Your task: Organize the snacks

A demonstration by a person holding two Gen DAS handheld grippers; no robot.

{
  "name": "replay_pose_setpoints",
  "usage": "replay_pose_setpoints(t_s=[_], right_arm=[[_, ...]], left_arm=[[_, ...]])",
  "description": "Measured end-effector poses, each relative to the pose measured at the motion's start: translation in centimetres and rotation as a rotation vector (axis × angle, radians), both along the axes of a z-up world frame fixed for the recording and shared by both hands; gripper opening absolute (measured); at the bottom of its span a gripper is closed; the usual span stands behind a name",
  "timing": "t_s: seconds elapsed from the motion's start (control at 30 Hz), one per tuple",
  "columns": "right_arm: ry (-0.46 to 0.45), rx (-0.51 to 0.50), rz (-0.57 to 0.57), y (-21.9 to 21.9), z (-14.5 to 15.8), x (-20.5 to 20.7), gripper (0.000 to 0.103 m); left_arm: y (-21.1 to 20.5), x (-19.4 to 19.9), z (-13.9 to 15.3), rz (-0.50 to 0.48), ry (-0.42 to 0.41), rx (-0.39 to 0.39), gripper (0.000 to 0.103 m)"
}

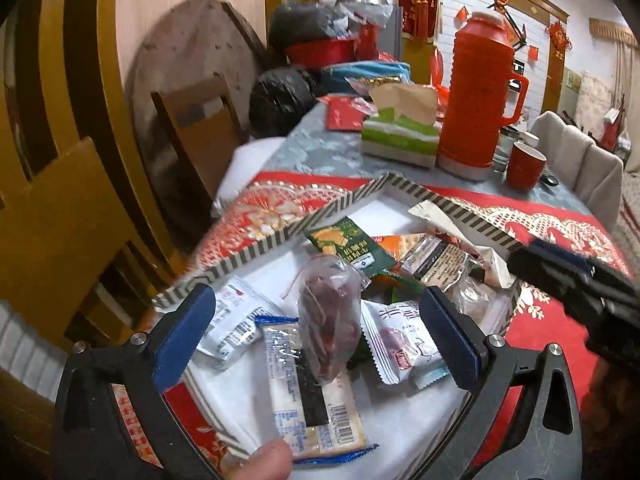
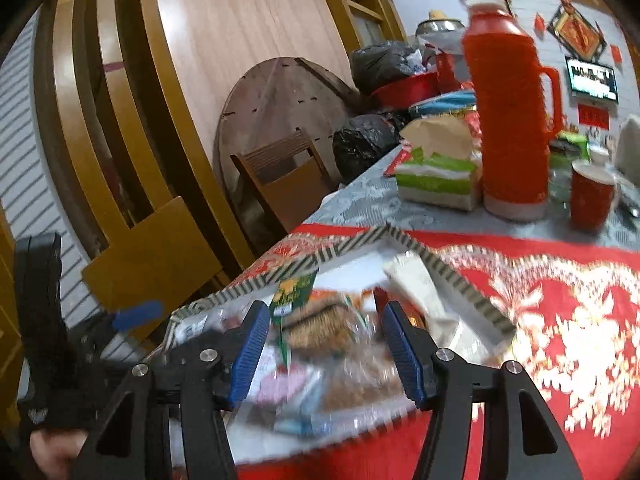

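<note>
A shallow box with a striped rim (image 1: 280, 236) sits on the red tablecloth and holds several snack packets. My left gripper (image 1: 316, 332) is open over the box, its blue pads either side of a clear bag of red dried fruit (image 1: 332, 320) that lies on a blue-edged cracker packet (image 1: 308, 396). A green packet (image 1: 348, 248) and white packets (image 1: 404, 340) lie nearby. In the right wrist view my right gripper (image 2: 324, 348) is open above the blurred snacks in the same box (image 2: 452, 276). The right gripper shows at the right edge of the left wrist view (image 1: 576, 280).
Behind the box stand a red thermos (image 1: 480, 92), a green tissue pack (image 1: 400, 136) and a red cup (image 1: 524, 166). Black bags (image 1: 280, 96) and a red bowl (image 1: 320, 50) pile at the table's far left. Wooden chairs (image 1: 60, 240) stand left of the table.
</note>
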State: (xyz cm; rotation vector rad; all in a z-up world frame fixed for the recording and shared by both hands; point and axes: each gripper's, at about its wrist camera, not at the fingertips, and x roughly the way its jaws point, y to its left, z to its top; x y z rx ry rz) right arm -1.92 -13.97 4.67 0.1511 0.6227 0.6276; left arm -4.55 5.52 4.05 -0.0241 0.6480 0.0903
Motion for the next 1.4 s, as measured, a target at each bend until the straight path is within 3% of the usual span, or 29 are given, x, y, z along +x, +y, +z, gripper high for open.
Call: replay_pose_setpoints(t_s=[0.2,0.37,0.57,1.4], right_arm=[[0.021,-0.046,0.079,-1.5,-1.9,-3.6,0.057],[0.019,-0.044,0.109,-2.3,-3.8,-5.5,0.057],[0.022,-0.041,0.103,-2.6,-4.0,-5.8,0.057],[0.016,-0.087,0.094,-1.9,-4.0,-6.0,0.057]], left_arm=[[-1.2,-0.7,0.0,-0.048,0.018,-0.060,0.102],[-2.8,-1.2,-0.5,-0.037,0.071,-0.048,0.102],[-4.1,-1.6,-1.0,-0.010,0.096,-0.001,0.102],[-4.4,-0.5,-1.8,0.026,0.151,0.027,0.102]])
